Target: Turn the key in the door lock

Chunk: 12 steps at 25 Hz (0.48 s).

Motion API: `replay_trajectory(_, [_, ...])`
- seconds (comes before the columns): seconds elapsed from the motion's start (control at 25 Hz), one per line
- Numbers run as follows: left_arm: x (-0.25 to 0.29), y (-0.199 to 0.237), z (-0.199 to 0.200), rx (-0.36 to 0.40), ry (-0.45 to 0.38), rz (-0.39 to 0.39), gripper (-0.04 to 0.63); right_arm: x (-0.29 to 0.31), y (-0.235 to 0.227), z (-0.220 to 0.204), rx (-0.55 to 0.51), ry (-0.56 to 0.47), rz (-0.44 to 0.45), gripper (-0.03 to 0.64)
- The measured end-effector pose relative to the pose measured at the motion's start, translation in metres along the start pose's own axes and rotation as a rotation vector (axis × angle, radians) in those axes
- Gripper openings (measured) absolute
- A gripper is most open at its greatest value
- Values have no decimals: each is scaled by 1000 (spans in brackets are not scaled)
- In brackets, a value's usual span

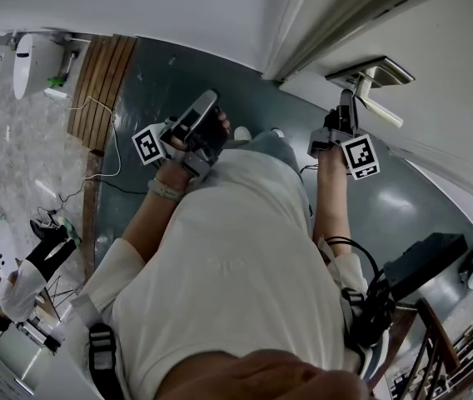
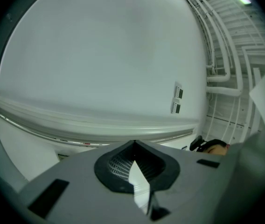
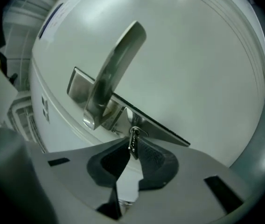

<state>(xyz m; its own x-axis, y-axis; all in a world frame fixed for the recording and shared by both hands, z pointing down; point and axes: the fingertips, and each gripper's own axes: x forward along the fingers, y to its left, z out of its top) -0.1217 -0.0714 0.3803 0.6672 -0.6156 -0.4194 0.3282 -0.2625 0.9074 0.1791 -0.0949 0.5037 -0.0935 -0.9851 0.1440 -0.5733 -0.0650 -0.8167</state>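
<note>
My right gripper [image 3: 131,149] is pinched on the key [image 3: 133,141], right at the lock plate [image 3: 167,132] on the door [image 3: 193,69]. The lever handle [image 3: 116,69] juts out at 11 o'clock, close above the jaws. The key's blade and the keyhole are hidden behind the jaw tips. My right arm reaches out toward 1 o'clock. My left gripper [image 2: 133,148] is closed on nothing, raised at 11 o'clock and facing a white wall [image 2: 100,55], with pipes [image 2: 221,78] at 2 o'clock.
</note>
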Motion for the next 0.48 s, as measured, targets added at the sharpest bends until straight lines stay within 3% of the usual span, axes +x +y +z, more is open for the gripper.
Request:
replay_trajectory(0.24, [0,0,1,-4,-3,0,9,-3,-7,-4,254,-17,12,57])
replay_trajectory(0.48, [-1,0,1,-6,-4,3,9,-3,-7,-5,400,-22,50,58])
